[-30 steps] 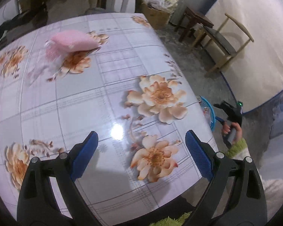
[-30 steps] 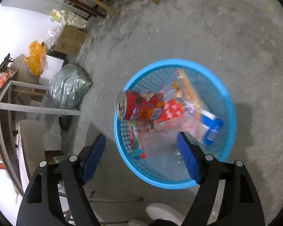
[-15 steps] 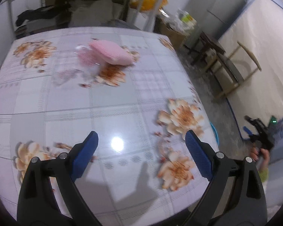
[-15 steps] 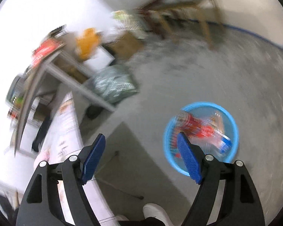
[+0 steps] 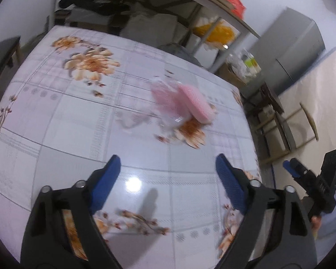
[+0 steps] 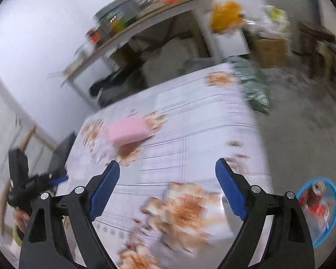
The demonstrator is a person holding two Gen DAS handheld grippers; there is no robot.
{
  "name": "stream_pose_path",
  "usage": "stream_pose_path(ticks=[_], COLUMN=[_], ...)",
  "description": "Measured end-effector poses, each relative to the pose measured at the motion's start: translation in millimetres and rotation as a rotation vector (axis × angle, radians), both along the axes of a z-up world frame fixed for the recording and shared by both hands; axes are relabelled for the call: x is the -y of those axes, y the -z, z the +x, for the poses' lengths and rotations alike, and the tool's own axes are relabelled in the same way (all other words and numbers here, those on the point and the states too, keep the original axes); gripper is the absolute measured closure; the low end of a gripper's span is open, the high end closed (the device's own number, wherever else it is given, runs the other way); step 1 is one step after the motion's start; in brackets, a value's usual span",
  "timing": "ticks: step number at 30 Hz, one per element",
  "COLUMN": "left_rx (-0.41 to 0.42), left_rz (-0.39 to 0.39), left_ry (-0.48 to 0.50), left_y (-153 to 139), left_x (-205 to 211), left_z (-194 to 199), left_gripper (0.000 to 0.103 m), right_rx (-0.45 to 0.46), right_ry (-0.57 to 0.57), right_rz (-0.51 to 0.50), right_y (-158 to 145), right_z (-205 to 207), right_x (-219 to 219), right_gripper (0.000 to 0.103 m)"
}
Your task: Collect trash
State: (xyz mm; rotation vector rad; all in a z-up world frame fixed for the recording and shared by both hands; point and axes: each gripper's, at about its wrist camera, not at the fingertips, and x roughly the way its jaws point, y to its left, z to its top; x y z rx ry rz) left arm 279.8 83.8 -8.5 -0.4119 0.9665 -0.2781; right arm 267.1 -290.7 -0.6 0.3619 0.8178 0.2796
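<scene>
A red can [image 6: 318, 188] and wrappers already lie in the blue mesh basket [image 6: 334, 201]. Ahead of both wide, empty tools, left tool [image 5: 168, 177] and right tool [image 6: 168, 178], the pink rectangular sponge [image 5: 194, 102] and clear plastic wrapper [image 5: 165, 107] remain on the floral worktop [image 5: 56, 112].

A glossy, smooth floral tablecloth [image 5: 145, 179] reflects light beneath a soft pink sponge [image 5: 196, 103] in crinkled clear plastic.

A cluttered home storeroom is shown. A bench covered in floral plastic cloth [image 5: 56, 121] is flanked by a loaded metal shelf [image 5: 212, 2], a cardboard box [image 6: 271, 47] and a bare concrete floor [image 6: 302, 121].
</scene>
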Motion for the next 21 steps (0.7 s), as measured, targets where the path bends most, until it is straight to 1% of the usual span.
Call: stream_pose_path(ticks=[1, 2, 4, 5, 7, 10, 11, 13, 15, 16, 17, 18, 19, 21], left_rx=[-0.009, -0.020, -0.045, -0.058, -0.076, -0.067, -0.064, -0.068, -0.084, -0.093, -0.107, -0.120, -0.140, -0.170], left_rz=[-0.011, -0.025, -0.055, -0.074, -0.108, -0.123, -0.131, -0.136, -0.108, -0.101, -0.097, -0.096, -0.099, -0.117], left_ry=[-0.012, -0.026, -0.045, -0.053, -0.067, -0.096, -0.106, -0.120, -0.131, -0.133, -0.130, -0.129, -0.124, -0.101], left_y=[3, 7, 15, 18, 22, 19, 18, 20, 27, 32, 39, 44, 52, 63], left_x=[-5, -11, -19, -22, -26, -28, -28, -26, -18, -16, -11, -9, -5, 3], left_z=[2, 5, 9, 11, 19, 39, 48, 67, 88, 95, 103, 108, 114, 124], left_gripper=[0.030, 0.032, 0.038, 0.040, 0.047, 0.049, 0.049, 0.049, 0.051, 0.056, 0.059, 0.064, 0.069, 0.078], right_rx=[0.001, 0.000, -0.007, -0.006, -0.008, -0.028, -0.039, -0.081, -0.123, -0.146, -0.146, -0.132, -0.139, -0.153], right_ry=[-0.040, -0.066, -0.129, -0.132, -0.152, -0.191, -0.196, -0.208, -0.202, -0.204, -0.197, -0.197, -0.210, -0.236], right_rz=[-0.016, -0.031, -0.089, -0.104, -0.131, -0.176, -0.208, -0.231, -0.219, -0.194, -0.181, -0.160, -0.132, -0.078], right_y=[0, 0, 2, 1, 0, 6, 10, 23, 35, 42, 46, 45, 46, 46], right_z=[12, 20, 46, 54, 86, 120, 133, 157, 171, 178, 182, 182, 183, 183], right_x=[-17, -30, -62, -69, -92, -117, -127, -143, -148, -148, -147, -146, -145, -145], right_gripper=[0.015, 0.013, 0.013, 0.013, 0.013, 0.013, 0.013, 0.013, 0.013, 0.013, 0.013, 0.013, 0.016, 0.019])
